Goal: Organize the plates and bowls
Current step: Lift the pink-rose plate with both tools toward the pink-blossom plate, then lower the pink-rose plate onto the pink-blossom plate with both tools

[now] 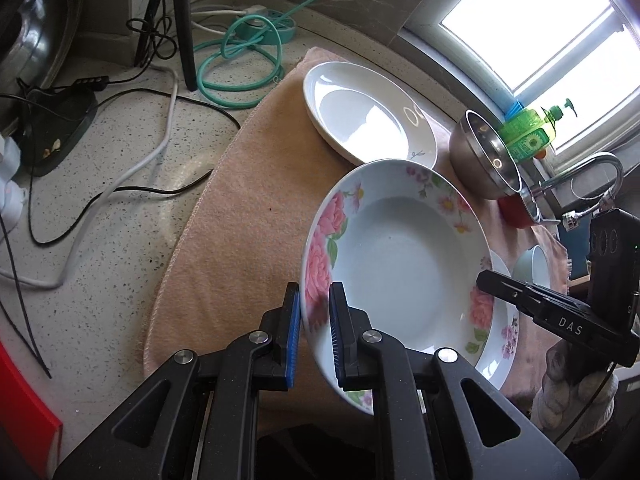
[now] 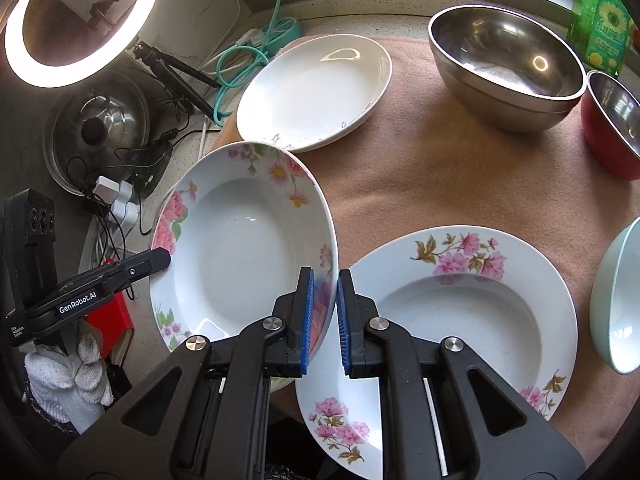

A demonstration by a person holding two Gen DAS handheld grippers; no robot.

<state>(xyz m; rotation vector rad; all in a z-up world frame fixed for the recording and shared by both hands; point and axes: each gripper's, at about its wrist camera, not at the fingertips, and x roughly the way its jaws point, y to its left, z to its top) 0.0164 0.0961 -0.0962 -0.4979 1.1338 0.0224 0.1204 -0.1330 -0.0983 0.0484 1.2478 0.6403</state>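
A deep plate with pink roses on its rim [image 1: 400, 256] [image 2: 240, 248] hangs tilted above the pink towel [image 1: 248, 208]. My left gripper [image 1: 314, 312] is shut on the plate's left rim. On the opposite rim my right gripper [image 2: 324, 292] is shut too. Each gripper shows in the other's view, the right gripper [image 1: 486, 278] and the left gripper [image 2: 162, 258]. A second flowered plate [image 2: 460, 308] lies on the towel under the right gripper. A plain white plate [image 2: 316, 88] [image 1: 368, 112] lies farther back.
A steel bowl [image 2: 504, 60] [image 1: 480, 152], a red bowl [image 2: 612, 132] and a pale green bowl [image 2: 620, 300] stand on the towel's right side. Cables, a green hose [image 1: 236, 60], a tripod leg and plugs lie on the counter at left. A green soap bottle [image 1: 532, 132] stands by the window.
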